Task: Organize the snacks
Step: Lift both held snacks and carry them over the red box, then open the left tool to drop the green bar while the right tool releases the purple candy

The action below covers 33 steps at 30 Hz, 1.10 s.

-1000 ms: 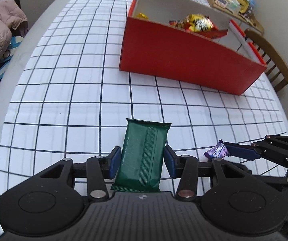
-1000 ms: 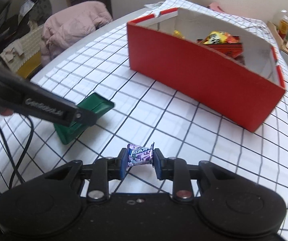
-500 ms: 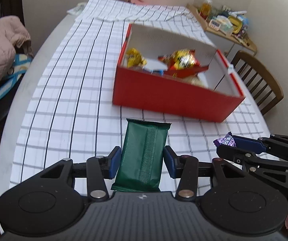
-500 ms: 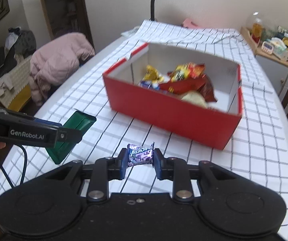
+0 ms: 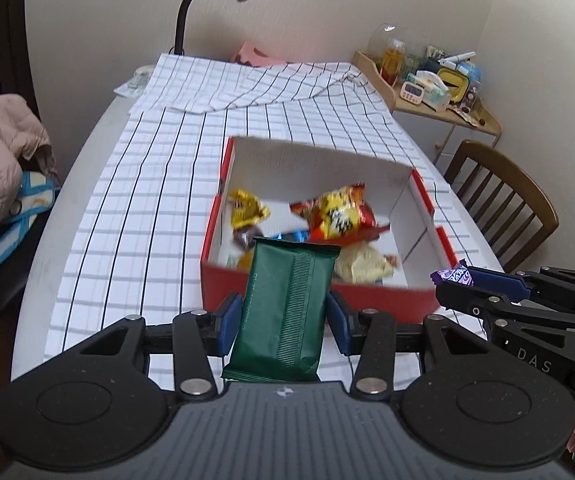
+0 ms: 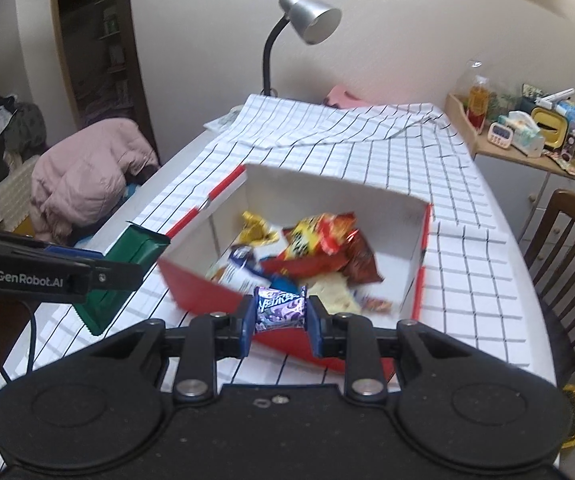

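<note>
The left tool point(image 5: 283, 320) is raised above the near wall of the red box point(image 5: 367, 300), its blue pads clamped on a green bar wrapper point(image 5: 287, 312). The right tool point(image 6: 280, 322) hangs beside it, to its right, pinching a small purple candy point(image 6: 280, 307).

"GenRobot.AI" is printed on the left gripper point(image 6: 99, 276); "DAS" is seen on the right gripper point(image 5: 453, 278).

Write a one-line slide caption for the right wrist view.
Right gripper holds purple candy near red box of snacks; left gripper holds green packet.
</note>
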Each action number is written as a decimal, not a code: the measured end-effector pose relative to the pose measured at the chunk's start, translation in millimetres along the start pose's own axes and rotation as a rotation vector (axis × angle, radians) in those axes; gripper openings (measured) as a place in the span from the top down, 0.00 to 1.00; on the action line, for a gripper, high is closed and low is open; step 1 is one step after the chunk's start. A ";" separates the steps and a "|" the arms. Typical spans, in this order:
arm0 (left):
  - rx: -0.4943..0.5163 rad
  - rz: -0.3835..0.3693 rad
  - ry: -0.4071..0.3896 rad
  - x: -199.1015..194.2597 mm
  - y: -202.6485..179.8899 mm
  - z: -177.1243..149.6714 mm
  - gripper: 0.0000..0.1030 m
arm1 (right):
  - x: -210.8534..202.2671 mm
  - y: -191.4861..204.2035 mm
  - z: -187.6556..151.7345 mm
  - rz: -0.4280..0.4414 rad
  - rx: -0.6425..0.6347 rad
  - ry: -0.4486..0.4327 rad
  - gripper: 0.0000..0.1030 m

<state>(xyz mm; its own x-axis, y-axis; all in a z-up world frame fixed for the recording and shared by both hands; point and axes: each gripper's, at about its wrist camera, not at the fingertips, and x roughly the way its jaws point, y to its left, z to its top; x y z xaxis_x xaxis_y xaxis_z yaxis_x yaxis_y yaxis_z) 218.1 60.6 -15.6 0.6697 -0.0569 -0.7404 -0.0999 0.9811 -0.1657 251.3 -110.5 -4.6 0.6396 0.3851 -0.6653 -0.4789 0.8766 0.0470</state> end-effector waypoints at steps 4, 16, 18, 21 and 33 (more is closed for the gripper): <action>0.005 0.020 0.010 13.2 -4.5 18.4 0.56 | 9.7 -12.4 14.2 -0.014 0.033 -0.002 0.75; -0.002 0.077 0.076 73.5 -0.6 62.8 0.56 | 63.2 -44.4 25.8 -0.050 0.111 0.090 0.75; 0.000 0.085 0.088 84.6 -0.3 66.9 0.56 | 74.3 -47.8 25.8 -0.056 0.113 0.113 0.75; 0.018 0.097 0.102 99.8 -1.6 71.1 0.56 | 87.8 -53.1 25.7 -0.048 0.122 0.140 0.75; 0.070 0.110 0.190 149.4 -3.8 67.0 0.56 | 128.6 -41.9 17.5 -0.011 0.084 0.255 0.75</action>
<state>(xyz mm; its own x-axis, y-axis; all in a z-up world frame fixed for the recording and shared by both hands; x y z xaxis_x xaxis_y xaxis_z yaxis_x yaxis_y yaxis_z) 367.8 60.8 -82.0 0.5064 0.0240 -0.8620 -0.1089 0.9934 -0.0363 364.2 -92.6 -79.0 0.4671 0.2994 -0.8320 -0.4141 0.9054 0.0934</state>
